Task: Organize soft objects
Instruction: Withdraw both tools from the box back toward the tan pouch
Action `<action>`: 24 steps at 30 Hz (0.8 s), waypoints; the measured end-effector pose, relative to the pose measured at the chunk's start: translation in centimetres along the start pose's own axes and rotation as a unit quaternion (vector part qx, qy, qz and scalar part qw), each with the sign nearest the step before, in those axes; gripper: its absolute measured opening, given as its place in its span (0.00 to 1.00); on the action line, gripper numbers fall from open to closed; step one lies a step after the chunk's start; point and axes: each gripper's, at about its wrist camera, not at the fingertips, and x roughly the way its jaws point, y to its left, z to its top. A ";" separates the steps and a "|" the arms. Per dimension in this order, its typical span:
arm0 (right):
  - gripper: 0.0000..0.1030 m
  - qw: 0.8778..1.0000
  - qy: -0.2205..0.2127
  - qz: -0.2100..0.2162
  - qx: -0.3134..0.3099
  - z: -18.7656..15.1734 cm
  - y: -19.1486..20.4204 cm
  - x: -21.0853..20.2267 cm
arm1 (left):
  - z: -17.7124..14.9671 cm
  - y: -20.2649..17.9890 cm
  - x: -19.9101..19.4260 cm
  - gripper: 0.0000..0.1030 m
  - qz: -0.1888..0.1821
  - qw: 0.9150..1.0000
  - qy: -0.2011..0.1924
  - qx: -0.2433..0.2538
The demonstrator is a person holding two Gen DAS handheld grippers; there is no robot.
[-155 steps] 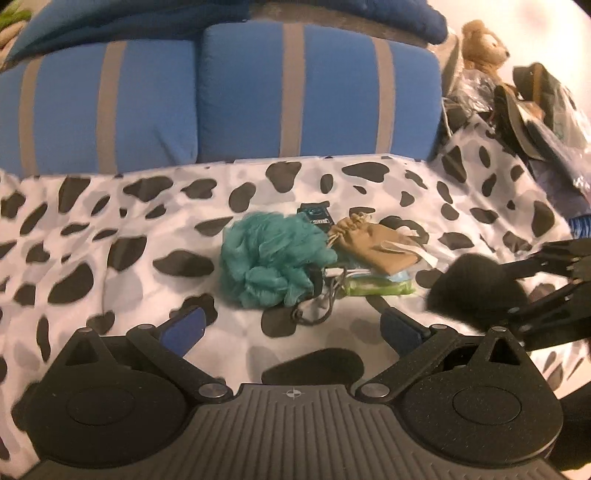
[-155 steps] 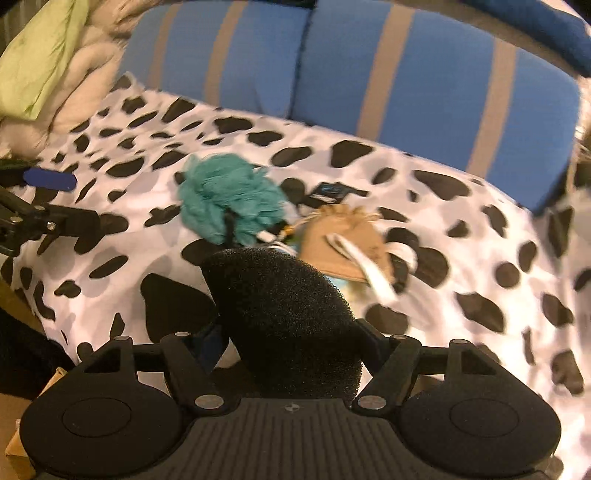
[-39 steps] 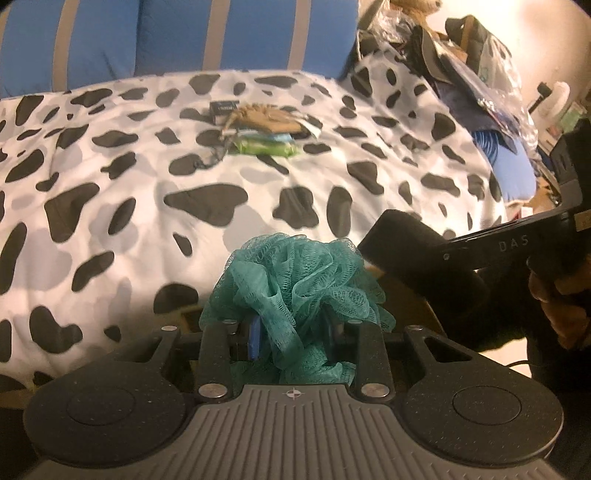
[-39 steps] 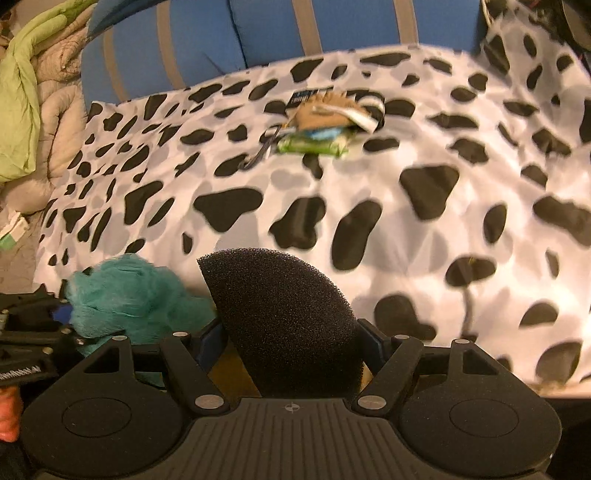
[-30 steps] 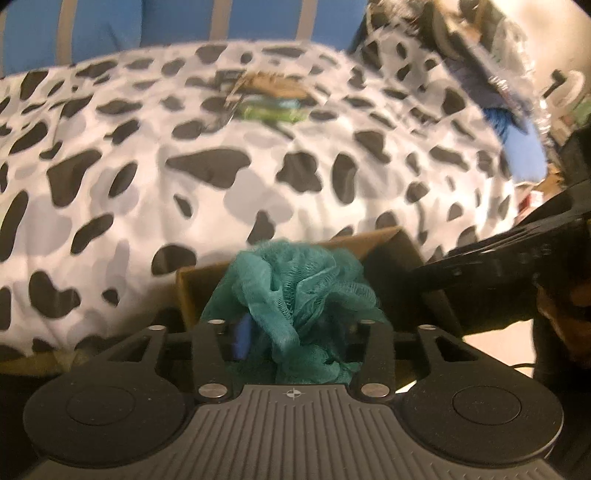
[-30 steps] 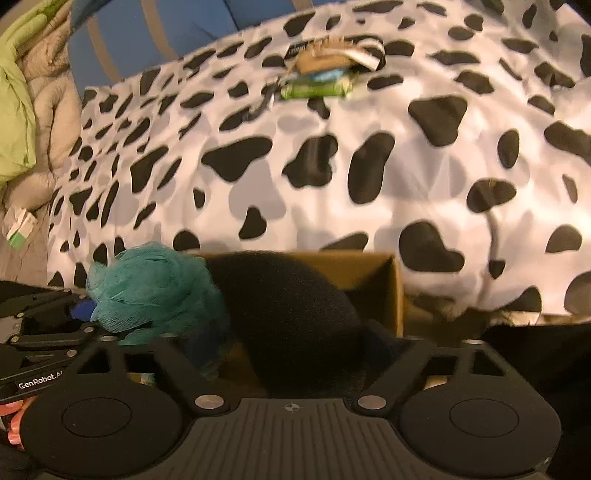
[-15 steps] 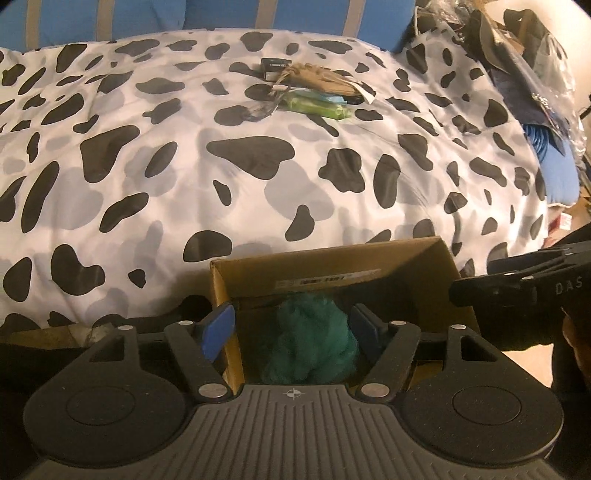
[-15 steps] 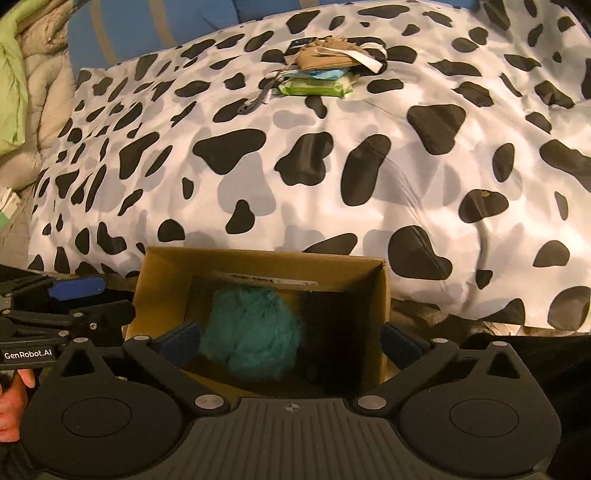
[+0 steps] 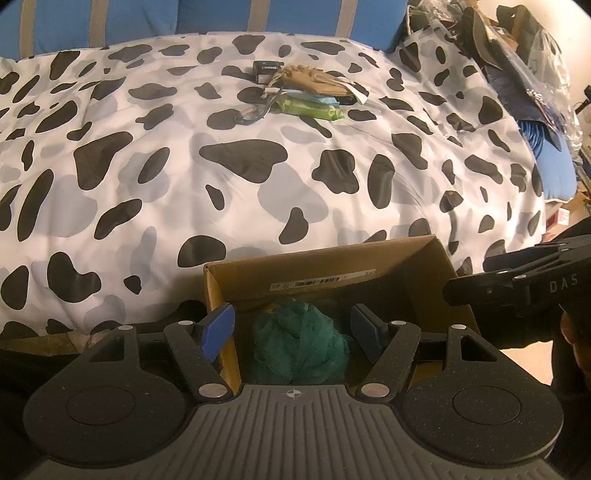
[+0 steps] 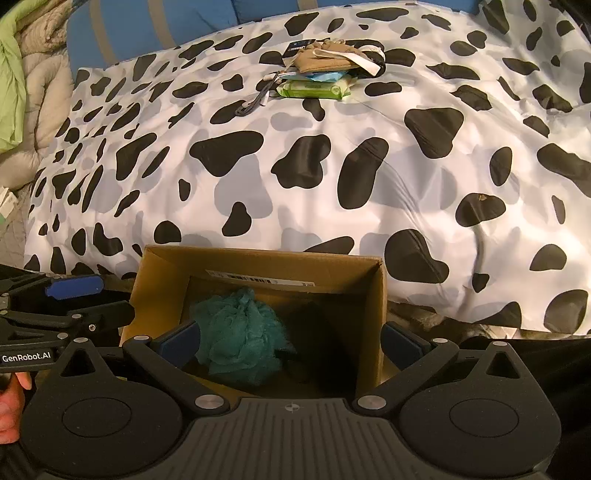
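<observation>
A teal bath pouf [image 9: 299, 341] lies inside an open cardboard box [image 9: 436, 266] at the bed's near edge; it also shows in the right wrist view [image 10: 238, 338]. A black foam sponge [image 10: 321, 343] lies beside it in the box's dark right half [image 10: 373, 295]. My left gripper [image 9: 293, 328] is open and empty above the box. My right gripper [image 10: 291, 341] is open and empty above the box too. A tan drawstring pouch [image 9: 314, 79] and a green wipes pack [image 9: 310, 107] lie far back on the bed, also seen in the right wrist view, the pouch [image 10: 325, 59] above the pack [image 10: 314, 88].
The cow-print duvet [image 9: 258, 166] covers the bed. Blue striped pillows [image 9: 221, 18] line the back. A cluttered pile of bags [image 9: 517, 55] lies at the far right. A beige and green blanket [image 10: 22, 74] is at the left.
Both grippers carried the pouf and the sponge from the bed to the box and opened. Both objects now lie in the box. The grippers have lifted slightly.
</observation>
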 end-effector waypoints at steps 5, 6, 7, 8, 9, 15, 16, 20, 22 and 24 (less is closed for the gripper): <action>1.00 1.000 -0.002 -0.002 0.002 0.1 -0.1 -0.1 | 0.1 0.0 0.0 0.67 0.000 1.000 0.000 0.000; 1.00 1.000 -0.002 -0.003 0.001 0.0 -0.1 -0.1 | 0.0 0.0 0.0 0.67 0.000 1.000 -0.001 0.000; 1.00 1.000 -0.003 -0.003 0.001 0.0 -0.1 -0.1 | 0.0 0.0 0.0 0.67 0.001 1.000 -0.002 0.000; 1.00 1.000 -0.003 -0.003 0.001 0.0 0.0 -0.1 | 0.1 0.0 0.0 0.67 0.001 1.000 -0.003 -0.001; 1.00 1.000 -0.004 -0.002 0.001 0.1 -0.1 -0.1 | 0.2 0.0 0.0 0.67 0.002 1.000 -0.004 -0.001; 1.00 1.000 -0.008 0.000 0.003 0.1 -0.4 -0.3 | 0.3 -0.2 -0.1 0.67 0.001 1.000 -0.008 -0.003; 1.00 1.000 -0.010 0.000 0.004 0.1 -0.5 -0.4 | 0.4 -0.3 -0.1 0.67 0.001 1.000 -0.009 -0.004; 1.00 1.000 -0.019 0.000 0.012 0.0 -1.2 -0.8 | 0.9 -0.6 0.0 0.67 0.001 1.000 -0.013 -0.008; 1.00 1.000 -0.024 0.002 0.020 0.0 -1.6 -1.0 | 1.0 -0.8 -0.2 0.67 -0.008 1.000 -0.019 -0.010; 1.00 0.999 -0.024 0.003 0.032 0.0 -2.1 -1.1 | 1.2 -1.0 -0.4 0.67 -0.017 0.999 -0.030 -0.010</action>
